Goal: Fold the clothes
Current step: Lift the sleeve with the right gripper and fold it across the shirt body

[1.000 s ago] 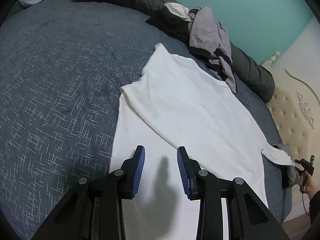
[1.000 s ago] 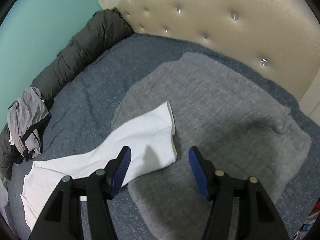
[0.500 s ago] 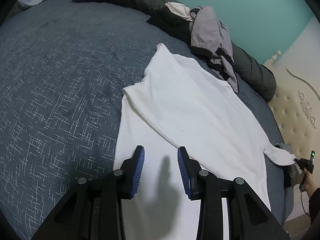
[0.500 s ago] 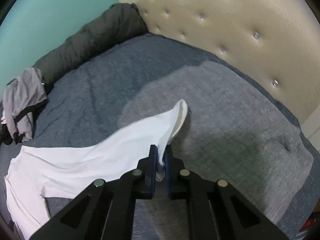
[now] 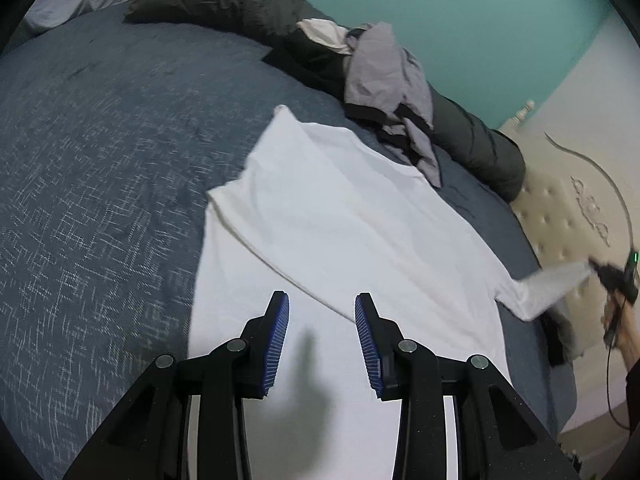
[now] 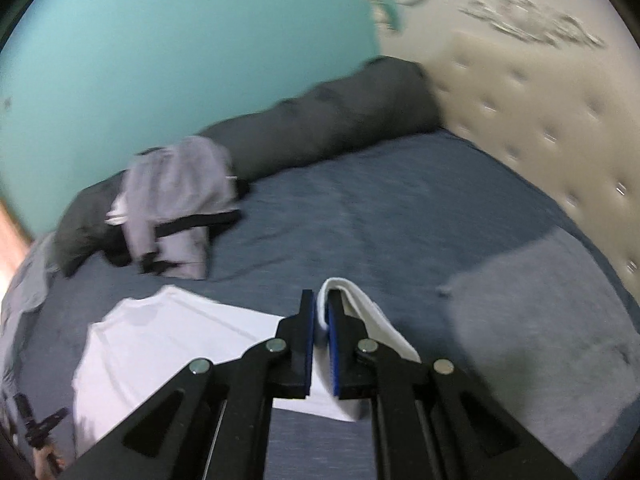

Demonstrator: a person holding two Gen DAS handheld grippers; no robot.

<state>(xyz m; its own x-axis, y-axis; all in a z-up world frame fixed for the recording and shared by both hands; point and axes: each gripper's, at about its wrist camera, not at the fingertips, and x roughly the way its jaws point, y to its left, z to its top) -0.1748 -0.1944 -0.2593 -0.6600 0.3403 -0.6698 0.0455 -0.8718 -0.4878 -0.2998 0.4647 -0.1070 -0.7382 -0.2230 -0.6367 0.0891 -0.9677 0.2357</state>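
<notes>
So the white shirt (image 5: 340, 240) is lying spread flat on the blue bedspread (image 5: 100, 160), filling the middle of the left wrist view, with one sleeve already folded in along the left side. The right gripper (image 6: 320, 316) is pinching the other sleeve (image 6: 360, 316), pads squeezed together on the fabric at lower center of its own view; in the left wrist view that sleeve is hanging lifted off the bed at the far right edge. The left gripper (image 5: 321, 340) is hovering over the hem end at the bottom of the frame, fingers apart with nothing between them. My take on doing this bit well: carry the sleeve in a low arc across the body so it's landing flat and mirroring the fold on the other side, and don't yank, or the whole shirt is sliding with it. I'd be parking the left gripper down on the shirt to pin it. Also watch the grey clothes pile (image 5: 384, 80) at upper center, just beside the shirt's far edge, so nothing's snagging.
</notes>
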